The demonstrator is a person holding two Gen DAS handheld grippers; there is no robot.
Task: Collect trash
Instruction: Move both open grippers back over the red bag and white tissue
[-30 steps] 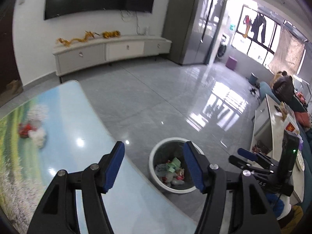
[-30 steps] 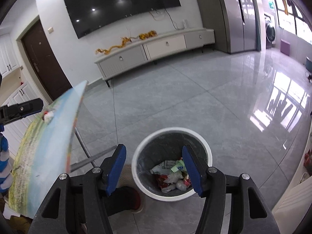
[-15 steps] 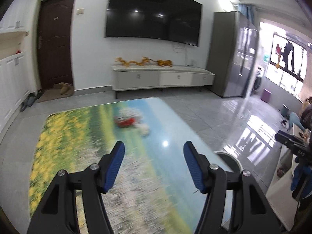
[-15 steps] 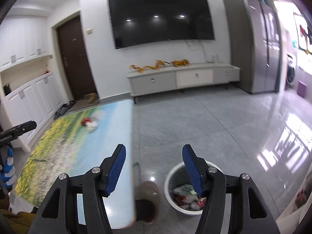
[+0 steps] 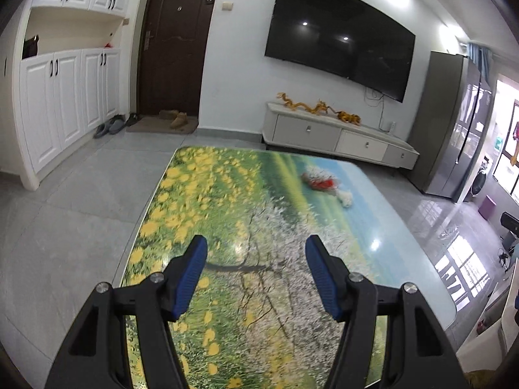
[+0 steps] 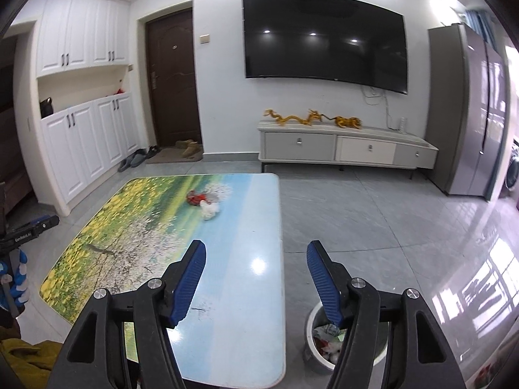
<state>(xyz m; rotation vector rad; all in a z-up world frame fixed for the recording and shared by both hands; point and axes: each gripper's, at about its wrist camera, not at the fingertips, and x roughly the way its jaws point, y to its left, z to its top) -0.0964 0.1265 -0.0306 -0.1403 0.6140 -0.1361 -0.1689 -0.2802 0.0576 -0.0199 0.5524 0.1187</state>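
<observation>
Trouble ahead could be a sloppy pinch: the red wrapper [image 5: 319,182] and white wad [image 5: 346,198] touch at the worktop's [image 5: 227,227] far end, so I may drag one loose. Both claws tilt down over the near end, well short. Left claw [image 5: 256,275] spread, empty; right claw [image 6: 256,275] empty, widening. Bin [image 6: 316,350] sits on the floor beside me

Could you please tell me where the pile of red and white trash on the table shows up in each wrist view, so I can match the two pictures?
Left wrist view: the trash pile lies right of centre, on the far part of the table.
Right wrist view: the trash pile lies left of centre, again on the table's far part.
Shared landmark: the wall-mounted TV, above and beyond the pile in both.
</observation>
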